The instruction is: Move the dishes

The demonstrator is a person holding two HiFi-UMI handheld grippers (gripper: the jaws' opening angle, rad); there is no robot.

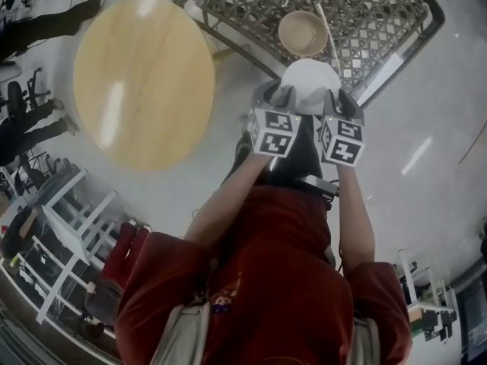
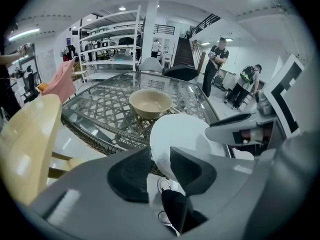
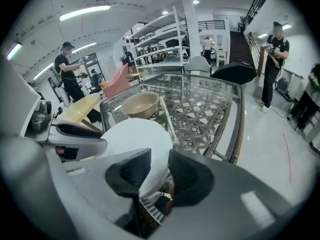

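A white plate (image 1: 310, 84) hangs in the air over the near corner of the glass-topped lattice table (image 1: 380, 14), held from both sides. My left gripper (image 1: 283, 97) is shut on the plate's left rim (image 2: 159, 154). My right gripper (image 1: 335, 99) is shut on its right rim (image 3: 152, 171). A tan bowl (image 1: 302, 32) stands on the table just beyond the plate; it shows as the tan bowl (image 2: 150, 103) in the left gripper view and the tan bowl (image 3: 139, 104) in the right gripper view.
A round light-wood table (image 1: 143, 78) stands to the left, with a white rack (image 1: 72, 226) beside the person's legs. The lattice table has a wicker rim (image 3: 239, 129). People stand beyond it (image 2: 215, 66), by shelving (image 2: 112, 44).
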